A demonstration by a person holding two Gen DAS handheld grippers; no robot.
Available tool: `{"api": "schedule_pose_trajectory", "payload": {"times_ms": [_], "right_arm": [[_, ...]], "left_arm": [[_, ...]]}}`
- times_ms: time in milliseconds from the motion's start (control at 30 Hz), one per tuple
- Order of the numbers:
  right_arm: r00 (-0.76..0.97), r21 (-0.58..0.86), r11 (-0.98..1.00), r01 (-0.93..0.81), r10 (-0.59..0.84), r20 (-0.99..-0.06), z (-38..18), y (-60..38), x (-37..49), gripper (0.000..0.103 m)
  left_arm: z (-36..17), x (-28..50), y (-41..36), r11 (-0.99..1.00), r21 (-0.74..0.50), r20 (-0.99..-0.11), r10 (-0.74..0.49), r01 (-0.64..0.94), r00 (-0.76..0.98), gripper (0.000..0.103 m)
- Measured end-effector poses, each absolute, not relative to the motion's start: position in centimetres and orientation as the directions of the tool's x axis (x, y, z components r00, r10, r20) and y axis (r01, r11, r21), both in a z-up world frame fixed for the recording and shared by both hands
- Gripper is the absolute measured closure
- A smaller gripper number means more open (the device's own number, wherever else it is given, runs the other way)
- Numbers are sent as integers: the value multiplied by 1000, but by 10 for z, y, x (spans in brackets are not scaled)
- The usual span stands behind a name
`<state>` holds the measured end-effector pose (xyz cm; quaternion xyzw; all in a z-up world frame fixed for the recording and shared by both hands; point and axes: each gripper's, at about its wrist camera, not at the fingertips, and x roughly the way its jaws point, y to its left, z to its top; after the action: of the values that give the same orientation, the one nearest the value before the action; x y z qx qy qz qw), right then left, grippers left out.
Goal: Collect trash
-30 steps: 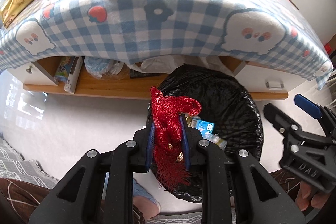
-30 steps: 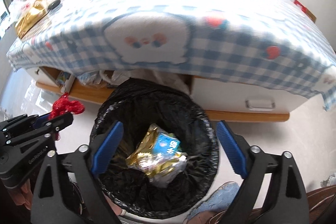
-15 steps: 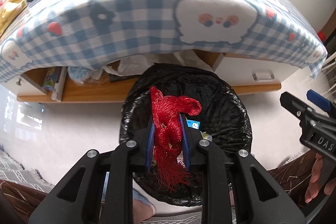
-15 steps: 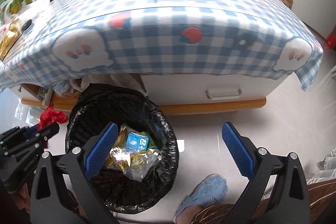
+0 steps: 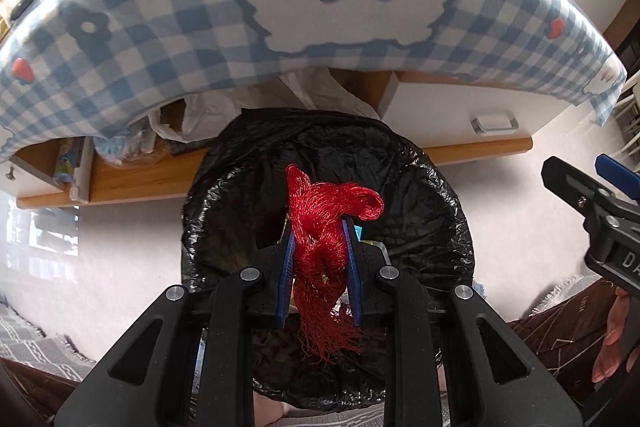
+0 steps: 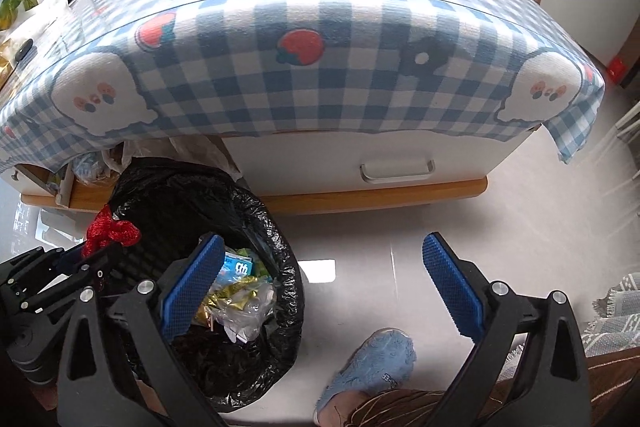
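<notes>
I see left gripper (image 5: 319, 259) pinching red mesh wad (image 5: 326, 223) over black-lined bin (image 5: 440, 227) | right gripper (image 6: 320, 291) spread wide, empty, jaws just opened further

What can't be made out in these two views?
- Left wrist view: the bin bag's contents, mostly hidden by the left gripper and its red tassel bundle.
- Left wrist view: the right gripper, cut off by the frame edge.
- Right wrist view: print on the blue carton, too small.
</notes>
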<state>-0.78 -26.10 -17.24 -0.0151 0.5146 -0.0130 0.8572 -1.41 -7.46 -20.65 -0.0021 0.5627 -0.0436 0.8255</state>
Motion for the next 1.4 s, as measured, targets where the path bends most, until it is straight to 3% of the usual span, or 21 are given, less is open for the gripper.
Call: {"api": "schedule_pose_trajectory", "payload": {"times_ms": [200,367,500,800,1133,1400], "right_arm": [[466,-34,999,9,-34,-884,-174,-261,-5,8],[467,-33,999,11,-34,-884,-175,-260,-3,8],[470,-30,999,15,-34,-882,-173,-259,-3,8],[513,-20,1000,0,-18,-859,-152,-253,-10,8],[623,-7,997,-78,43,-781,-85,-232,-42,8],[695,5,994,-108,79,-715,-32,-223,-93,8]], "left_arm": [[-214,-11,-80,996,-55,-932,-77,74,353,81],[-213,-11,-79,996,-65,-929,-85,65,360,73],[-208,-12,-75,996,-70,-920,-84,49,382,46],[-177,-22,-54,997,-78,-891,-69,-2,448,21],[-87,-65,-16,997,-65,-789,-30,-36,614,6],[-31,-116,-4,998,-58,-716,-15,-38,698,6]]}}
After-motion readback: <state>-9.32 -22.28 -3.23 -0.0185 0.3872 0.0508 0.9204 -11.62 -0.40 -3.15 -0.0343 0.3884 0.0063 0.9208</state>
